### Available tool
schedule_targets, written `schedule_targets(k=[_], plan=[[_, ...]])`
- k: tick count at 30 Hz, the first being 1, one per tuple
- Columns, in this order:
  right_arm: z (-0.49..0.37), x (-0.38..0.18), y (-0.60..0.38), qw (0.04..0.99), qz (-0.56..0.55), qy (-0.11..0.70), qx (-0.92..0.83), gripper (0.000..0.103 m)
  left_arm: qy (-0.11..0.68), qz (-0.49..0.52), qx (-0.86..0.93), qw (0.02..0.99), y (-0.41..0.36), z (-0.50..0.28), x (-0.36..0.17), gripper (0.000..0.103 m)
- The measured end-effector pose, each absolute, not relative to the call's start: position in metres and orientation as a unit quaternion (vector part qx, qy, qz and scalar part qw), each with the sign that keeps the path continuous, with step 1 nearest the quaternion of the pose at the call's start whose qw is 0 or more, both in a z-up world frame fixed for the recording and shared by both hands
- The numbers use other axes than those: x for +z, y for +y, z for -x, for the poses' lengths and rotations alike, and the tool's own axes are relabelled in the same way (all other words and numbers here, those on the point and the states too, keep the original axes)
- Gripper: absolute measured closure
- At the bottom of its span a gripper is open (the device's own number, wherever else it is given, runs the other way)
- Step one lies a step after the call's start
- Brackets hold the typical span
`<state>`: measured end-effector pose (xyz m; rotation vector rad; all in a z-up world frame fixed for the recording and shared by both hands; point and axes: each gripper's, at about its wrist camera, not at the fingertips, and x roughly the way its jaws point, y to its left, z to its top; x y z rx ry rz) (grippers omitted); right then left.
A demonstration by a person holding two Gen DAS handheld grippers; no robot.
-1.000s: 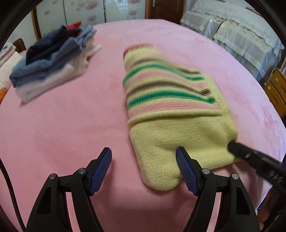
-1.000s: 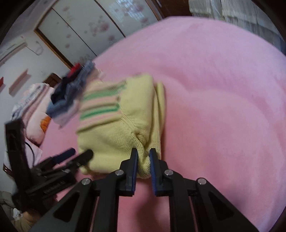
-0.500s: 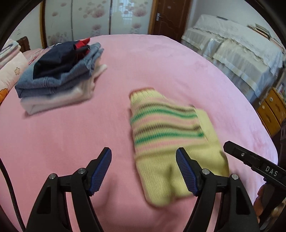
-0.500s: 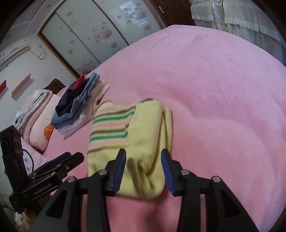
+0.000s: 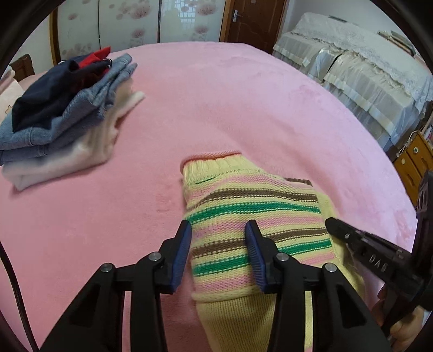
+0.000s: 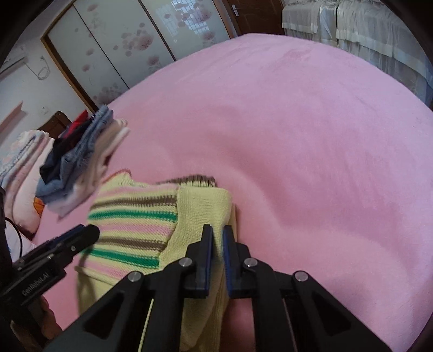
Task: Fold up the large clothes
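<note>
Between the blue pads of the left gripper [image 5: 218,241] lies the striped near-left part of the sweater [image 5: 254,222]; the jaws are closing over it with a gap at each side, and the pads do not yet press the knit. The right gripper [image 6: 217,242] has its jaws closing too, nearly together, with the plain yellow right edge of the sweater [image 6: 194,211] running between them; whether the pads already pinch the cloth cannot be told from the right wrist view.

The sweater is folded into a compact block, stripes of green, brown and pink across its top, a plain yellow layer along its right side and at the near end. It lies on the near part of the pink bed [image 5: 230,103], its ribbed end pointing away from the cameras.

Each gripper shows in the other's view, one at either side of the sweater. Well apart, toward the far left, a stack [image 5: 62,113] of folded clothes rests on the bed, dark blue and denim above pale pieces. Beyond it are a pillow [image 6: 27,195], flowered wardrobe doors [image 6: 130,40] and a brown door [image 5: 251,19].
</note>
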<state>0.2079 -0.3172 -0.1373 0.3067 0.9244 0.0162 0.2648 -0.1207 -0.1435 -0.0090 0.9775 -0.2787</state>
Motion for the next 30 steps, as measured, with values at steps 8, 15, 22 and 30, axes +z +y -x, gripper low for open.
schedule_targets(k=[8, 15, 22, 30], plan=[[-0.200, -0.126, -0.322, 0.883, -0.162, 0.441, 0.015, 0.090, 0.470, 0.004, -0.121, 0.874, -0.118, -0.255, -0.133, 0.057], [-0.171, -0.098, -0.320, 0.896, -0.151, 0.418, 0.012, 0.082, 0.474, 0.008, -0.112, 0.873, -0.103, -0.235, -0.116, 0.043], [-0.136, -0.070, -0.313, 0.907, -0.134, 0.399, 0.013, 0.082, 0.473, 0.012, -0.115, 0.873, -0.094, -0.207, -0.095, 0.036], [-0.098, -0.050, -0.296, 0.918, -0.098, 0.384, 0.017, 0.067, 0.463, 0.028, -0.124, 0.877, -0.085, -0.170, -0.070, 0.034]])
